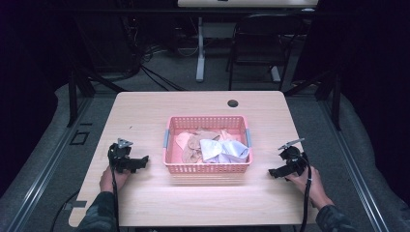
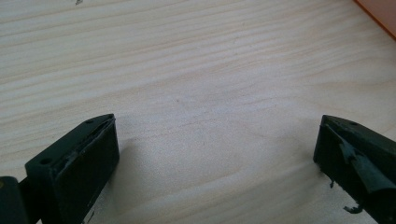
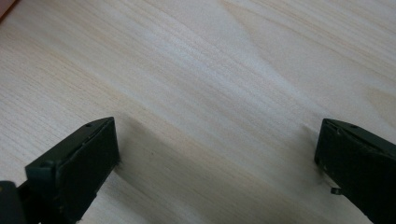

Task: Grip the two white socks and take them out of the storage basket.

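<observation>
Pink basket (image 1: 169, 139) mid-table, crumpled cloths (image 1: 212, 146) inside, tongs wide apart

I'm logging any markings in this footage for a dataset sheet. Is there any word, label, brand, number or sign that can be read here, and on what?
None can be read.
Pink basket: no label visible.
Cloths in it: no print legible.
Table: bare wood grain, no marks.
Left gripper and right gripper: plain black jaws, open, no lettering.
</observation>
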`<state>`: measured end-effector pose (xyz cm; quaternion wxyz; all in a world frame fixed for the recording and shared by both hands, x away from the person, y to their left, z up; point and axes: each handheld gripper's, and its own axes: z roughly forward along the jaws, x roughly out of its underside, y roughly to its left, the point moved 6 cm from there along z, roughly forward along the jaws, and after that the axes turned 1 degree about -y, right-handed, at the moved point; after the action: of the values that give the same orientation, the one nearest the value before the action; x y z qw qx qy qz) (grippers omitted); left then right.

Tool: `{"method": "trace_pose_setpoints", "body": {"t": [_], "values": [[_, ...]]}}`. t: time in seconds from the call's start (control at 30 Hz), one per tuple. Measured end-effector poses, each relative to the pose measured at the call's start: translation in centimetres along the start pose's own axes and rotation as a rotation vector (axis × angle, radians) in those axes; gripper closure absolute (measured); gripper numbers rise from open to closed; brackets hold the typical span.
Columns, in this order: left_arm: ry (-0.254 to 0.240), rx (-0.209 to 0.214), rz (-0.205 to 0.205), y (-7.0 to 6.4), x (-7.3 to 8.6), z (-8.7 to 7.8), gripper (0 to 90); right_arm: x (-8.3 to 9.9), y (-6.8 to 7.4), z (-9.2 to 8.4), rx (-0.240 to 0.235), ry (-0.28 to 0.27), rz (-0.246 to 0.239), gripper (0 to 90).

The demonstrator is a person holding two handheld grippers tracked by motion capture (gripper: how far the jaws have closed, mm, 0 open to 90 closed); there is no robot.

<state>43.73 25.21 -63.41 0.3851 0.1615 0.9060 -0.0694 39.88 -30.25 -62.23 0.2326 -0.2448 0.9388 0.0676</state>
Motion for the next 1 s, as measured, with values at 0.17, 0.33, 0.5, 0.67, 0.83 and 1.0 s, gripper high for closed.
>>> {"method": "trace_pose_setpoints", "body": {"t": [0.17,0.33,0.5,0.67,0.83,1.0], "values": [[0.0,0.0,0.0,0.0,0.0,0.0,0.0,0.0,0.0,0.0,0.0,-0.001,0.0,0.0],[0.0,0.0,0.0,0.0,0.0,0.0,0.0,0.0,0.0,0.0,0.0,0.0,0.0,0.0],[-0.002,-0.001,0.0,0.0,0.0,0.0,0.1,0.0,0.0,-0.1,0.002,0.024,-0.007,0.0],[0.001,0.001,0.0,0.0,0.0,0.0,0.0,-0.2,0.0,-0.1,0.032,0.034,0.007,0.0],[0.001,0.001,0.001,0.0,0.0,0.0,0.0,-0.9,0.2,-0.7,0.035,0.028,0.012,0.0],[0.001,0.001,0.0,0.0,0.0,0.0,0.0,-2.6,0.4,-2.5,0.028,-0.051,0.048,0.0]]}}
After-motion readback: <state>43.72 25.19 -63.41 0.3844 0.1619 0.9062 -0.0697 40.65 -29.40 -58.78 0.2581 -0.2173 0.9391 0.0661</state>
